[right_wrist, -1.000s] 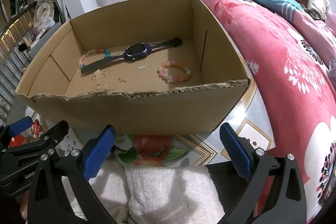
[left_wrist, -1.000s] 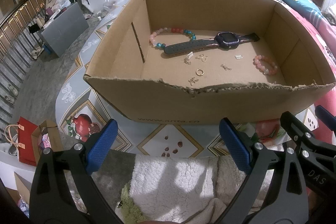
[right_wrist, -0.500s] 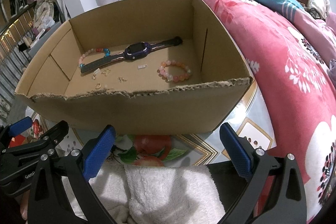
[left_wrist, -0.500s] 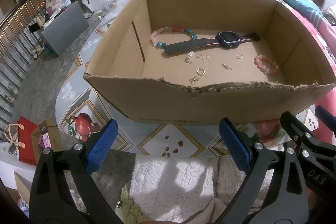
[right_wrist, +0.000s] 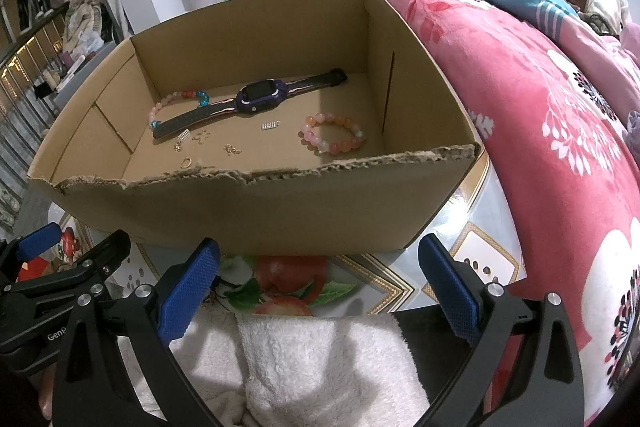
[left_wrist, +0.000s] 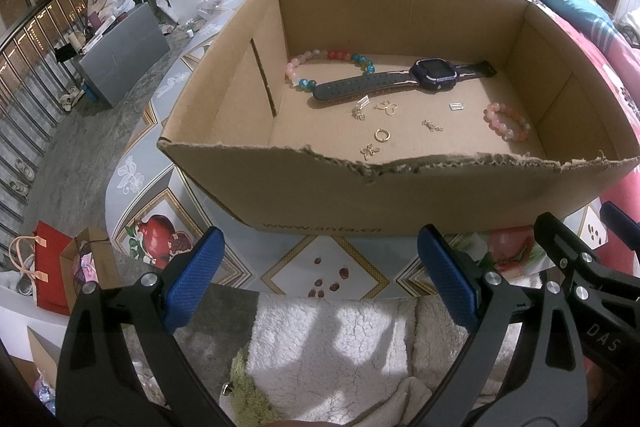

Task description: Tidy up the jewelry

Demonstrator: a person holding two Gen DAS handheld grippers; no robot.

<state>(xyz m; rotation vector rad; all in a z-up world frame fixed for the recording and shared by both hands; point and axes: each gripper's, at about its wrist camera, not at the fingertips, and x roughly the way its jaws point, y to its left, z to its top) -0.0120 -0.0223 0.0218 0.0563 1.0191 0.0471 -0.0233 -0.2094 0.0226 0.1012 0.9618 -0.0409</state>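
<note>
Inside a torn-edged brown cardboard box (left_wrist: 400, 195) on the fruit-patterned tabletop (left_wrist: 324, 271), a multicoloured bead bracelet (left_wrist: 320, 61), black-strapped purple smartwatch (left_wrist: 434, 75), small gold trinkets (left_wrist: 382, 135) and pink bead bracelet (left_wrist: 508, 123) lie loose, while the left gripper (left_wrist: 318, 275) and right gripper (right_wrist: 320, 275) hover short of it, fingers wide apart and empty, the scene fitting either sorting ahead or jewelry already stowed.

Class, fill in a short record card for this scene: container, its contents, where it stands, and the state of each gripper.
Container: open cardboard box with a torn front rim
Contents: smartwatch lying flat; multicoloured bead bracelet at the back left; pink bead bracelet on the right; gold ring; several small gold and silver charms
Stands on: fruit-patterned table beside a pink floral blanket
Left gripper: open, empty, in front of the box
Right gripper: open, empty, in front of the box
</note>
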